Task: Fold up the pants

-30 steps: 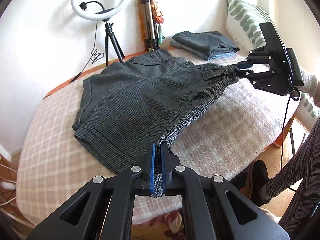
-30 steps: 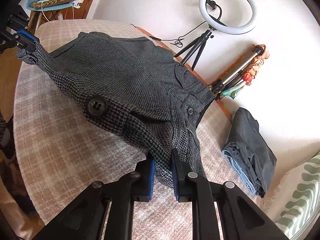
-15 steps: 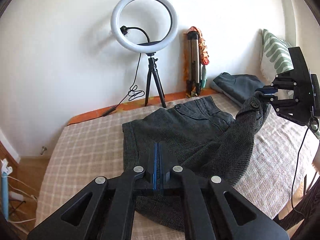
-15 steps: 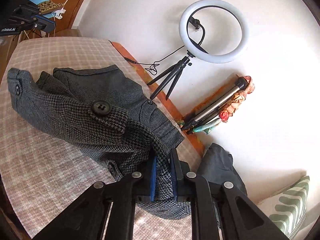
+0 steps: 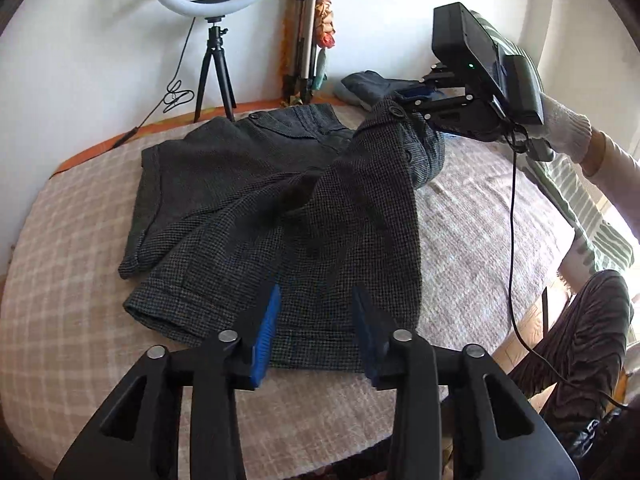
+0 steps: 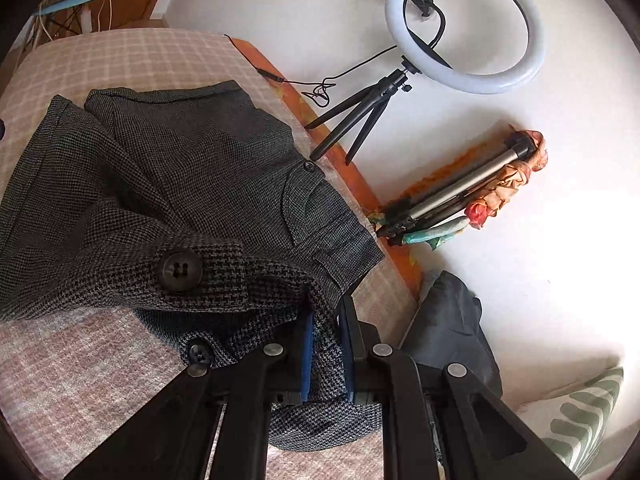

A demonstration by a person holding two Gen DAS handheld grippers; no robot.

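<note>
Grey houndstooth shorts [image 5: 256, 200] lie on the checked bed cover, one leg folded over the other. My left gripper [image 5: 316, 332] is open and empty, its blue pads just above the near leg hem. My right gripper [image 6: 325, 354] is shut on the waistband [image 6: 324, 344] near a large dark button [image 6: 179, 270] and holds that corner lifted. It also shows in the left wrist view [image 5: 408, 94] at the far right, gripping the raised waistband.
A ring light on a tripod [image 5: 208, 4] and a folded tripod with a scarf [image 5: 306, 40] stand by the wall. A folded dark garment [image 6: 452, 328] and a green-patterned pillow [image 6: 580, 416] lie near the waistband. The person's leg [image 5: 580, 340] is beside the bed edge.
My left gripper has let go of the leg hem and opened, leaving the leg laid over the other. My right gripper still holds the waistband and has lowered it slightly.
</note>
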